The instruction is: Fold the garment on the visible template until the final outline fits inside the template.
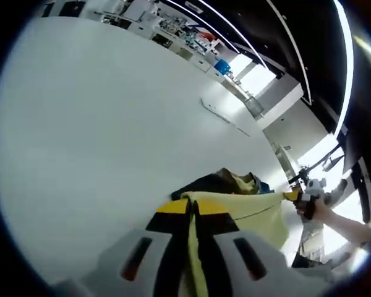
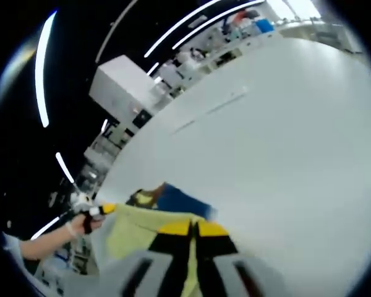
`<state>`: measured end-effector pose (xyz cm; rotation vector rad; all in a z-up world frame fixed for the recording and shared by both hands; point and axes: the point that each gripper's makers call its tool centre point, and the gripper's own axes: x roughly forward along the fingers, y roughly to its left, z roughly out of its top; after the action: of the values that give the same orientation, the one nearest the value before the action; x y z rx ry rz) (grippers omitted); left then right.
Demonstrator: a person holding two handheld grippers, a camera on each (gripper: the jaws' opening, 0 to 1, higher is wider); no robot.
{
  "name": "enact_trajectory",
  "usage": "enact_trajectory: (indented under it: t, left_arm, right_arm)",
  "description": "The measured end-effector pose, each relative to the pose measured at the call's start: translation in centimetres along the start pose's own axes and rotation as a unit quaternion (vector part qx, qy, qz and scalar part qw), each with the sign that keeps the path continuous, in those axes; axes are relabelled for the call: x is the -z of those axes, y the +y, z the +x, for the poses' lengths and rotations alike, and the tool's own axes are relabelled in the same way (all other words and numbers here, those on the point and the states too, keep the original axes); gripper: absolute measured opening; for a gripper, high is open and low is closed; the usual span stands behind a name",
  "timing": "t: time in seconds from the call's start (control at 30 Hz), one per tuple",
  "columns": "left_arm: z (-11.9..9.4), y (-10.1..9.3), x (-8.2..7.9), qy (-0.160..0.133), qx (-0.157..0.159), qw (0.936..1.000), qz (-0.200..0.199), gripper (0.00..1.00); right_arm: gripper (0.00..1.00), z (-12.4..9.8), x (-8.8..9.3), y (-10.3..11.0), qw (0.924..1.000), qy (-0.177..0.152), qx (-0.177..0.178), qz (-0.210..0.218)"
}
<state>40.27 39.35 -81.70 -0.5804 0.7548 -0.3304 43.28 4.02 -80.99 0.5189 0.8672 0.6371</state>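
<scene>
A: Where was the yellow garment [image 1: 247, 213]?

B: Lifted off the white surface [image 1: 99, 142], stretched between the 2 tools. The left tool [image 1: 191, 207] was clamped on 1 edge, the right tool [image 2: 191, 230] on the opposite edge.

A: How would it handle?

B: I judged it light, soft and limp; it sagged between grips. Hems or corners looked the safest holds. Dark clothing [image 1: 213, 182] lay bunched behind it.
</scene>
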Motion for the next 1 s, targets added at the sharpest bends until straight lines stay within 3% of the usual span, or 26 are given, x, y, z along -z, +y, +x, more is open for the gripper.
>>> enact_trajectory:
  t: [0.17, 0.27, 0.4, 0.63, 0.83, 1.0]
  left_arm:
    - [-0.1, 0.1, -0.3, 0.001, 0.014, 0.9997, 0.018, 0.00]
    - [-0.3, -0.8, 0.0, 0.004, 0.030, 0.9991, 0.029, 0.00]
    - [-0.7, -1.1, 0.0, 0.005, 0.044, 0.9979, 0.048, 0.05]
    - [-1.5, -1.9, 1.0, 0.024, 0.066, 0.9914, 0.111, 0.34]
    - [-2.0, -2.9, 1.9, 0.037, 0.080, 0.9841, 0.154, 0.61]
    - [-2.3, -3.1, 1.5, 0.034, 0.098, 0.9798, 0.171, 0.79]
  right_arm:
    - [0.00, -0.3, 0.0, 0.8, 0.9995, -0.002, -0.012, -0.031]
    - [0.00, -0.5, 0.3, 1.2, 0.9986, 0.002, -0.017, -0.050]
    - [0.02, -0.6, 0.6, 1.5, 0.9970, 0.007, -0.019, -0.075]
    - [0.35, -0.5, 0.9, 1.5, 0.9896, 0.017, -0.028, -0.140]
    - [0.62, -0.2, 1.5, 1.6, 0.9788, 0.030, -0.026, -0.201]
    - [0.76, -0.3, 1.8, 2.1, 0.9752, 0.032, -0.036, -0.216]
